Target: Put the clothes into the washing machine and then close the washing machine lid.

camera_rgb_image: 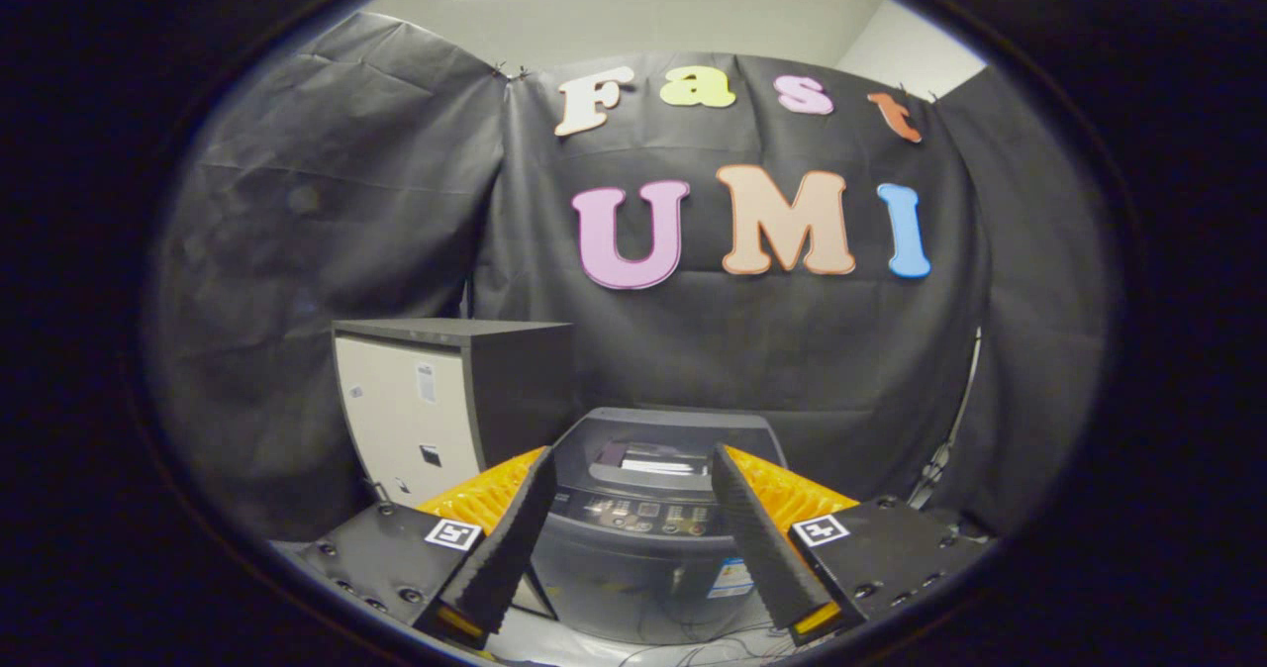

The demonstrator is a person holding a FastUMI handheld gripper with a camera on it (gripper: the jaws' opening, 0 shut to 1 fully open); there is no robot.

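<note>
Gripper [632, 454] spread wide, fingers well apart, nothing held between them.

Just ahead, framed between the fingers: washing machine [633, 573], seen from the front and a little above. Control panel [643, 517] along its front top edge. Behind the panel, lid [683, 428] seemingly lying flat and down, though hard to tell for sure at this angle. Pale and dark patch [648, 461] at the lid's middle; cannot tell whether clothes seen through a window or just a sticker. No loose clothes seen elsewhere.

Loose cables [693, 652] below the machine's front.

Beyond, off the machine's left rear corner: boxy cabinet [416, 420], then the black cloth wall.

Judging the step: fits either an empty gripper before fetching clothes, lid down meanwhile, or clothes inside and lid closed. Not settled from here, so no firm next move; worth checking the lid and drum closer up.
</note>
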